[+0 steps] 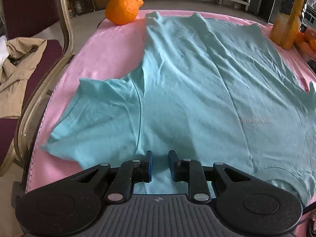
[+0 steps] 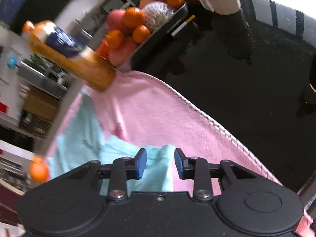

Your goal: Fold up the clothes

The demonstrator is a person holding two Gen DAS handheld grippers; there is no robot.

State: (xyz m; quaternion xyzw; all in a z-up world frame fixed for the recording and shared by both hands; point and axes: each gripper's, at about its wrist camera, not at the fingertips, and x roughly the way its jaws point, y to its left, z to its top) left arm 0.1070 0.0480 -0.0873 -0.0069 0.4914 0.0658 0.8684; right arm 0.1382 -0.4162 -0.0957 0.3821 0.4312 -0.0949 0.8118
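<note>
A light blue T-shirt (image 1: 187,83) is seen spread flat on a pink blanket (image 1: 110,51), collar end nearest, one sleeve laid out to the side, faint raised lettering on the chest. The left gripper (image 1: 160,163) is held low over the shirt's shoulder, jaws parted and empty. The right gripper (image 2: 160,163) is poised above the shirt's other sleeve edge, jaws likewise apart. Beyond the shirt, an orange (image 1: 123,8) and a juice bottle (image 1: 289,13) are set on the blanket; a fruit tray (image 2: 158,33) rests on the dark surface (image 2: 246,98).
</note>
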